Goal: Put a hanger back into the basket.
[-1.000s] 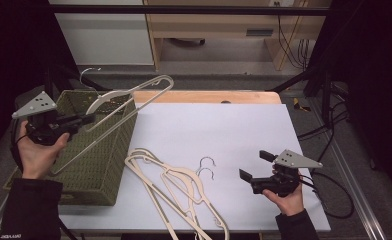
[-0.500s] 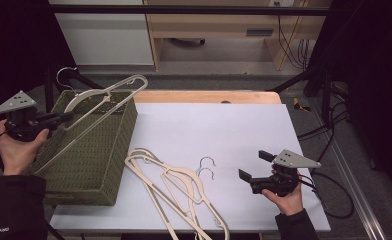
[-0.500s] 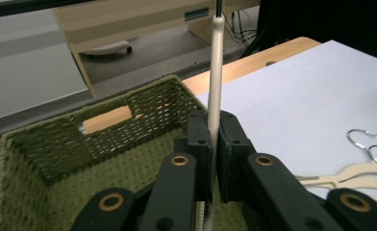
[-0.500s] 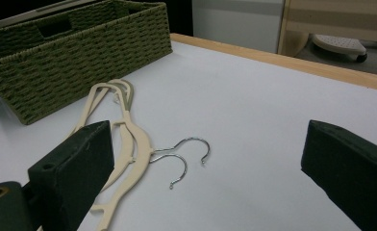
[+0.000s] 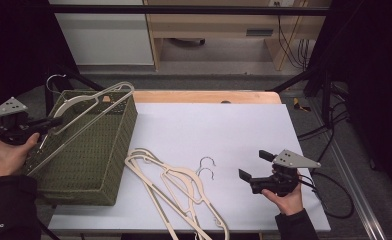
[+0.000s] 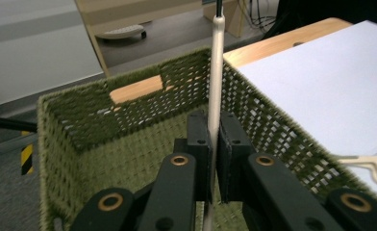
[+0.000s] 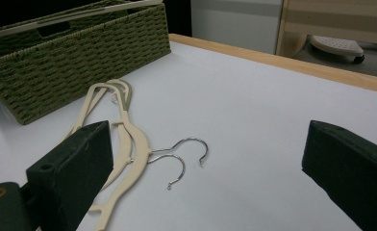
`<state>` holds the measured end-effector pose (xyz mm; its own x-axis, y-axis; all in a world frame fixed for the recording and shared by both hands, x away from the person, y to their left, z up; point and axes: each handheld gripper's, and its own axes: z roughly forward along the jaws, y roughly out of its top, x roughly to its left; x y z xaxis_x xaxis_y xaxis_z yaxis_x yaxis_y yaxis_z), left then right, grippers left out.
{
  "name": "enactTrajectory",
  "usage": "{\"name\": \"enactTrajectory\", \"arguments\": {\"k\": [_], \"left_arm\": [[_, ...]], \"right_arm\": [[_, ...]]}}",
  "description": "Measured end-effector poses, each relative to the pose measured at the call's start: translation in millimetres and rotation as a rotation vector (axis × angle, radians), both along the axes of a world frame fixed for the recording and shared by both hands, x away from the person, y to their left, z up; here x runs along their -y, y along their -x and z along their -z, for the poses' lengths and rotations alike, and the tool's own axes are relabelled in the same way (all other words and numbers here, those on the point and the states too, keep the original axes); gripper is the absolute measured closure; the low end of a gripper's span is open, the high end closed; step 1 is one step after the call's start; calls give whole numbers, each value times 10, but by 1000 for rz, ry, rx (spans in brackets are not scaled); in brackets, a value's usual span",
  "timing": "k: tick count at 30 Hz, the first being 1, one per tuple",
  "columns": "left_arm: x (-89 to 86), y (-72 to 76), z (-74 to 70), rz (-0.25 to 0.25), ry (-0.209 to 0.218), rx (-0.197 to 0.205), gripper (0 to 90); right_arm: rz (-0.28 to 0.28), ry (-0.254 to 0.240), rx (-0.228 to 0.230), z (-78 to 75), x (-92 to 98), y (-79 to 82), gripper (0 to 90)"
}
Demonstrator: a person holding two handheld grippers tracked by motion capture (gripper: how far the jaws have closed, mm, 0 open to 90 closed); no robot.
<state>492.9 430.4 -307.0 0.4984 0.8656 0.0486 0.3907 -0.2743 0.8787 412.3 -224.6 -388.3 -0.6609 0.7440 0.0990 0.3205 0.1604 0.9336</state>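
The left claw (image 5: 54,121) is clamping its jaws on the thin bar of a cream hanger (image 5: 91,102), holding it slanted over the green woven basket (image 5: 91,165) at the bench's (image 5: 234,130) left end. The hanger is looking longer than the basket's opening, so an end or the metal hook is likely to be catching on the rim and twisting out of that narrow grip. The right claw (image 5: 254,166) is waiting with jaws wide apart and empty near two more hangers (image 5: 176,182) lying on the bench.

No text, label, brand, number or sign here is sharp enough to read.
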Motion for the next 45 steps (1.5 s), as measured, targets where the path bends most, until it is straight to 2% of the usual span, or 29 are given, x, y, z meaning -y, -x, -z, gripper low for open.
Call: {"name": "enactTrajectory", "arguments": {"k": [2,5,6,8,11,14,20,23,28,29,30,31,33,35,36,39,42,45], "left_arm": [[-61,3,82,-7,12,3,849],[-84,7,135,-19,2,-6,850],[-91,11,198,-30,-17,-25,850],[-92,13,233,-36,-28,-31,850],[-90,21,353,-49,-20,-50,851],[-61,33,513,-60,-21,-75,850],[40,63,665,-45,-33,-95,844],[158,70,695,-26,-73,-126,833],[281,119,709,-6,-106,-152,817],[325,135,717,12,-144,-165,808],[325,135,717,12,-144,-165,805],[343,140,714,20,-175,-162,805],[383,133,722,24,-165,-188,794],[415,121,738,38,-202,-206,772],[453,107,749,46,-239,-227,769],[485,104,758,44,-257,-234,770],[502,116,761,58,-282,-238,770],[539,92,784,78,-322,-267,753]], "right_arm": [[1,0,-5,2,-5,-1,41],[1,0,-4,3,-5,-2,41],[0,3,-3,6,-8,-6,41],[0,2,-6,8,-12,-5,41],[-3,4,-9,13,-19,-7,41],[-3,5,-8,15,-21,-8,41],[-4,6,-9,17,-25,-7,41],[-6,12,-11,28,-38,-10,41],[-8,8,-11,35,-54,-10,41],[-11,7,-13,38,-59,-11,41],[-13,6,-13,38,-60,-10,41],[-13,6,-13,38,-60,-10,41],[-14,8,-11,37,-59,-10,41],[-13,8,-6,33,-55,-7,42],[-13,6,-8,30,-55,-4,42],[-20,-10,-8,24,-64,-5,44],[-22,-2,-12,29,-77,-3,43],[-26,2,-14,31,-80,-3,44]]}}
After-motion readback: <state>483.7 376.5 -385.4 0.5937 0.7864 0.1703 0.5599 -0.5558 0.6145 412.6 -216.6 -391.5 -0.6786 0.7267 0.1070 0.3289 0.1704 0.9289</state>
